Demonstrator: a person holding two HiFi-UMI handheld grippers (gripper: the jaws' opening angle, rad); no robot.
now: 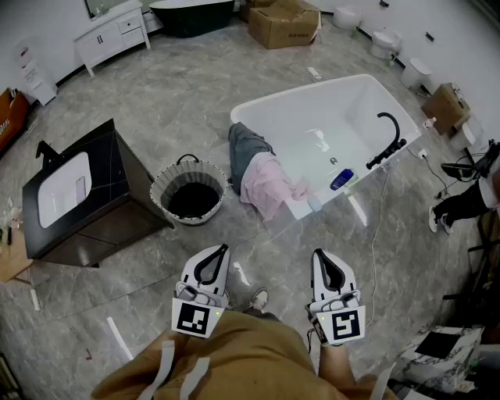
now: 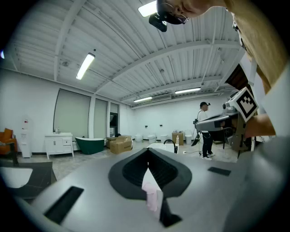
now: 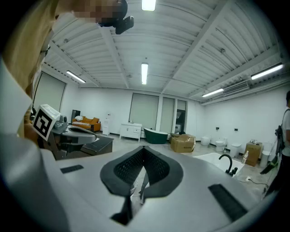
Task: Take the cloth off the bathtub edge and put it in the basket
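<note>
A pink cloth point(image 1: 268, 184) and a grey cloth point(image 1: 248, 147) hang over the near left edge of the white bathtub point(image 1: 353, 105). The round woven basket point(image 1: 188, 193) stands on the floor just left of them, dark inside. Both grippers are held low, well short of the tub. My left gripper point(image 1: 223, 250) points toward the basket and cloths, its jaws closed to a point with nothing in them. My right gripper point(image 1: 319, 255) is likewise shut and empty. In the left gripper view the jaw tips point(image 2: 148, 153) meet, and the pink cloth point(image 2: 152, 195) shows beyond them. The right gripper point(image 3: 144, 149) holds nothing.
A black vanity with a white sink point(image 1: 74, 199) stands left of the basket. On the tub's far rim are a black faucet point(image 1: 388, 139) and a blue bottle point(image 1: 341, 180). A cardboard box point(image 1: 284, 23) and a white cabinet point(image 1: 113, 33) stand at the back. A person point(image 1: 467, 201) stands at right.
</note>
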